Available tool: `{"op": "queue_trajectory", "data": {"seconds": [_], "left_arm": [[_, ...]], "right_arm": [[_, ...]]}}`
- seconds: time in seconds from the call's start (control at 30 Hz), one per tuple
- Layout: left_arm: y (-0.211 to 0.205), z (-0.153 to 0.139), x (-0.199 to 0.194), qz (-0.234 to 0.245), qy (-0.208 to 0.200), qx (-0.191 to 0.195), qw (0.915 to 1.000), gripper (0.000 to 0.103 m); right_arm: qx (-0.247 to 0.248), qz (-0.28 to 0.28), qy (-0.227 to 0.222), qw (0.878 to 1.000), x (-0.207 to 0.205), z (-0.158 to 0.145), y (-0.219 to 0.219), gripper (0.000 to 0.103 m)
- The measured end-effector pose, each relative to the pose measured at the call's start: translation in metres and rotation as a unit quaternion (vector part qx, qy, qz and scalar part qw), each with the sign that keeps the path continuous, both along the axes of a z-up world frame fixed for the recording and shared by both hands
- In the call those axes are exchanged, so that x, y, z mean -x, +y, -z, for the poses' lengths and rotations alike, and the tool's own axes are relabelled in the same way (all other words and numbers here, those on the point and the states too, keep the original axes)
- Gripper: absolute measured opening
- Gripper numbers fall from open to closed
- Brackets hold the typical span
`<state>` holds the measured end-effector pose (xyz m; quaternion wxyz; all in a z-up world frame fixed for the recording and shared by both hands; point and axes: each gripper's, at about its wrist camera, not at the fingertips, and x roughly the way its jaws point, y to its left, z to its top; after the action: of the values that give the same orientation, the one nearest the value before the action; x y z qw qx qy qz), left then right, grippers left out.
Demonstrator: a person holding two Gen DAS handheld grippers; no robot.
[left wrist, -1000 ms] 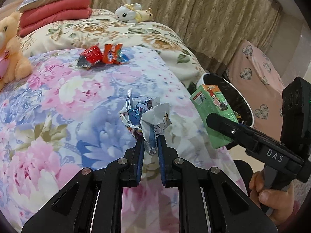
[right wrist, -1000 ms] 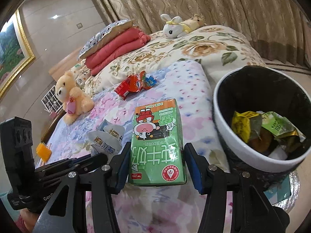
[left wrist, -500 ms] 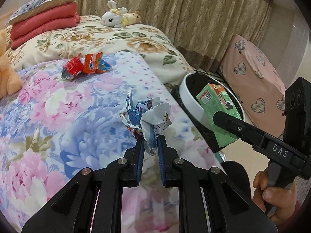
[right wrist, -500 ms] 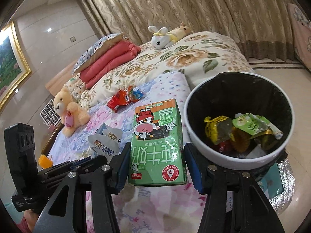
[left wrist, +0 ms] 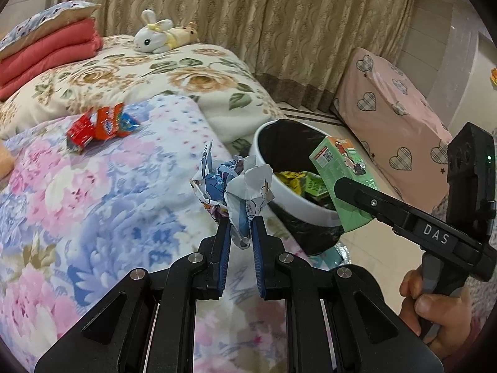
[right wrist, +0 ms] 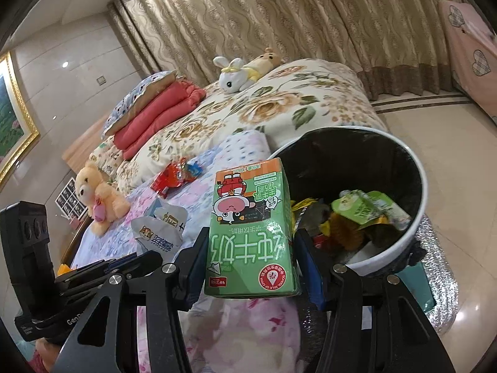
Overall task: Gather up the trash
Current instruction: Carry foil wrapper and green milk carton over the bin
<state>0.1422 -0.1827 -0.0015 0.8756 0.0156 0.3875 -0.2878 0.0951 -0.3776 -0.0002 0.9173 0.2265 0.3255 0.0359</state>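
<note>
My left gripper (left wrist: 241, 227) is shut on a crumpled white and blue wrapper (left wrist: 239, 186), held above the flowered bedspread just left of the trash bin (left wrist: 279, 186). My right gripper (right wrist: 250, 245) is shut on a green milk carton (right wrist: 250, 233), upside down, hanging at the near left rim of the white, black-lined bin (right wrist: 417, 217). The carton (left wrist: 341, 174) also shows over the bin in the left wrist view. Inside the bin lie several yellow and green wrappers (right wrist: 363, 211). Red and blue snack wrappers (left wrist: 99, 124) lie further back on the bed.
The bed (left wrist: 93, 192) fills the left side, with a teddy bear (right wrist: 99, 195), a plush rabbit (left wrist: 155, 35), and folded red blankets (left wrist: 46, 52). Curtains (left wrist: 248, 15) hang behind. A pink heart-patterned cover (left wrist: 397, 118) stands right of the bin on the tiled floor.
Both grippers have moved right, off the bed toward the bin, each keeping its load. The bin now sits larger and closer, with the carton at its rim.
</note>
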Motion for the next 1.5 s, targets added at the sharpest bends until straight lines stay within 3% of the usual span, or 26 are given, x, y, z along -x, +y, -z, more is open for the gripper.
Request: {"op": "queue_trajectory", "data": {"seconds": [0.57, 1.5], "left_arm": [[-0.043, -0.005, -0.010, 0.038, -0.003, -0.006, 0.9993, 0.013], [-0.104, 0.006, -0.039, 0.074, 0.007, -0.030, 0.9968, 0.013]], "right_arm": [[-0.011, 0.037, 0.005, 0.999, -0.002, 0.004, -0.040, 0.054], [-0.025, 0.053, 0.033, 0.998, -0.040, 0.016, -0.085, 0.054]]}}
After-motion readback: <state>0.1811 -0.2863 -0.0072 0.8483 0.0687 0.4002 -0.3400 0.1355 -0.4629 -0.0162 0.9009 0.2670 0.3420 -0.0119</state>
